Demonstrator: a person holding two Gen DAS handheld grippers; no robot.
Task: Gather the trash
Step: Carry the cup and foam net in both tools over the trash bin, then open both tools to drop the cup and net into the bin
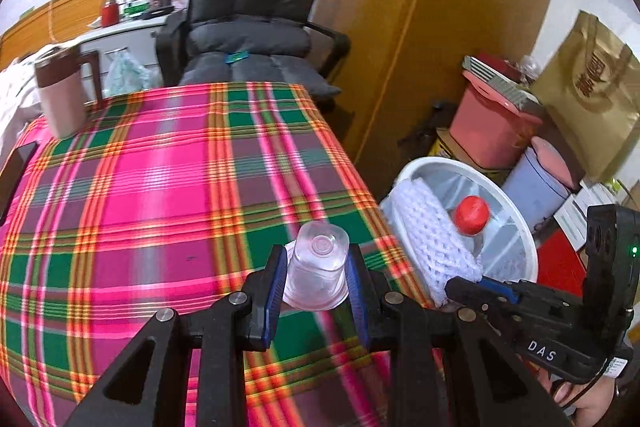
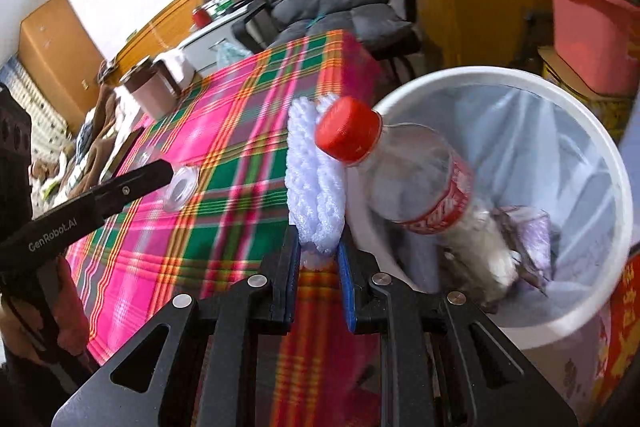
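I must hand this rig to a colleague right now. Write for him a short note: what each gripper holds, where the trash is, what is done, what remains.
Left gripper: jaws shut on the clear plastic cup, upside down, over the plaid tablecloth.
Right gripper: jaws shut on the white foam net sleeve, at the table edge beside the white trash bin.
Done: the red-capped plastic bottle and some crumpled wrapping lie in the bin.
Left: drop the sleeve into the bin, then the cup.
The brown-lidded jug at the far corner looks like no trash.
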